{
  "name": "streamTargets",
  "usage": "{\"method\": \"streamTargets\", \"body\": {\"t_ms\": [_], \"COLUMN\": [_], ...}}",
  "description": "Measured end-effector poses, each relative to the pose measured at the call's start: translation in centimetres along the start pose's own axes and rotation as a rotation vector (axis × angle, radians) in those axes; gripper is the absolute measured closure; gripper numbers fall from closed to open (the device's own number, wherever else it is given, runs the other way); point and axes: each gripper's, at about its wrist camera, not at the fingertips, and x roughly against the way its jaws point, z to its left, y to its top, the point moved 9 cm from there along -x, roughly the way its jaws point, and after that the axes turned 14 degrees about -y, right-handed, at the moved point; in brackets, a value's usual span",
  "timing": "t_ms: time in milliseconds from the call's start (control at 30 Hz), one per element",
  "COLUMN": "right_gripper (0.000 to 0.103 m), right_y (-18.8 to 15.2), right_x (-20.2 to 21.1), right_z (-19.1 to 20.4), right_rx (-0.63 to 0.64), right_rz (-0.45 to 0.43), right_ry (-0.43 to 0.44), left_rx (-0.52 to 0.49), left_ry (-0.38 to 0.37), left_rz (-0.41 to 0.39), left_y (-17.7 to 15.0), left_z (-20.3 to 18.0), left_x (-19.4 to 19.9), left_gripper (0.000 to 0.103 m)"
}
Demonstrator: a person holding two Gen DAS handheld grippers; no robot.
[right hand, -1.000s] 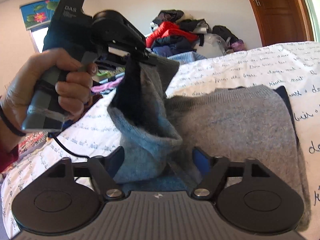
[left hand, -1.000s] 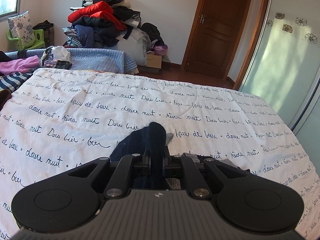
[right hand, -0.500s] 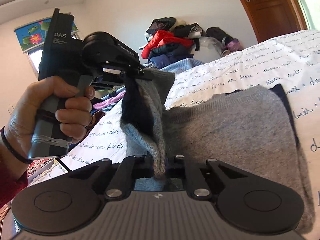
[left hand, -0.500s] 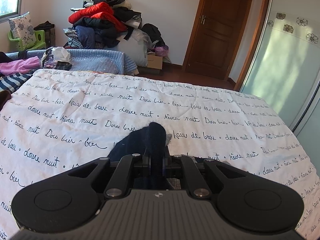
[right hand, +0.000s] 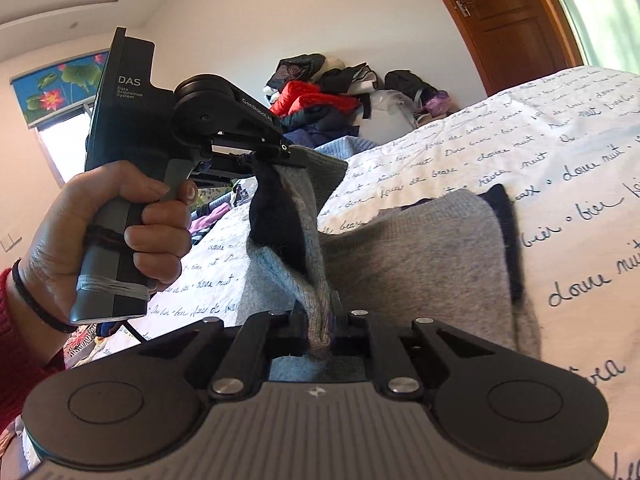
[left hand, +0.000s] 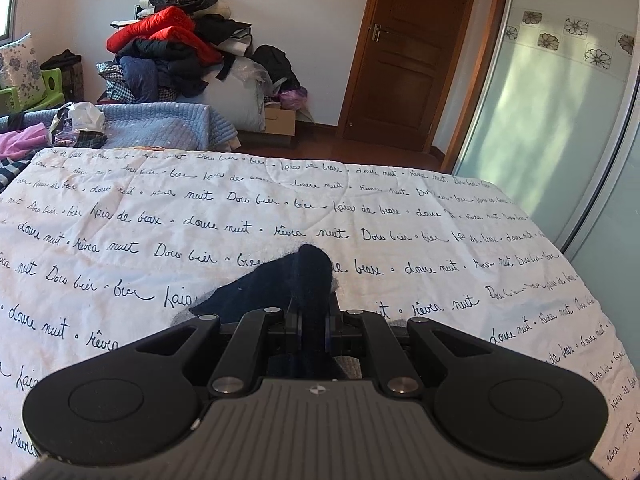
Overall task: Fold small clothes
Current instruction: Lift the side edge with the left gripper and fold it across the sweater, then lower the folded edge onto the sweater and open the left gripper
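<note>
While pinched between both jaws, sweater (right hand: 420,256).

**Bed and what lies on it**

The bed (left hand: 280,216) wears a white quilt printed with dark handwritten script. A grey sweater (right hand: 420,256) with a dark navy inside lies directly on the quilt, its near end raised off it. Beyond the sweater the quilt runs to the bed's far edge.

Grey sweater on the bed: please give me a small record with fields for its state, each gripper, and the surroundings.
garment: grey sweater with dark navy lining, partly lifted
left gripper: shut on a sweater edge, raised above the bed
right gripper: shut on a sweater fold
rest of sweater: lies on the bedspread
bedspread: white with handwritten words
background: clothes pile by the wall, wooden door
</note>
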Motion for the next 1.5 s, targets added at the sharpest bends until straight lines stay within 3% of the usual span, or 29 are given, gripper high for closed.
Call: {"method": "streamTargets", "body": {"t_ms": [733,1167,1267,1367,1433,1500], "right_gripper": [0.093,0.093,0.093,0.093,0.093,0.093], "right_y": [-0.8,-1.9,-2.2,-2.5,-2.6,-2.6], "right_x": [1.8,2.2,2.2,2.2,2.2,2.3], "right_z": [-4.9,-6.9,-7.5,-8.3,-8.6,-8.9], "right_rx": [-0.098,-0.129,-0.134,-0.145,-0.145,-0.136], "right_rz": [0.010,0.041,0.053,0.065,0.072,0.071], "right_ry": [-0.112,-0.168,-0.195,-0.225,-0.240,-0.263], "left_rx": [-0.054,-0.026,-0.036,-0.080,-0.102,-0.113], "left_ry": [-0.066,-0.082,-0.094,-0.091,-0.087,-0.078], "left_rz": [0.108,0.106,0.085,0.069,0.052,0.033], "left_y": [-3.5,-4.4,-4.1,-3.8,-3.6,-3.4], "left_z": [-5.6,-6.3,-7.1,-8.1,-8.5,-8.4], "left_x": [-6.9,-8.5,-8.4,-8.1,-7.5,-6.8], "left_gripper": [0.094,0.090,0.085,0.068,0.051,0.045]}}
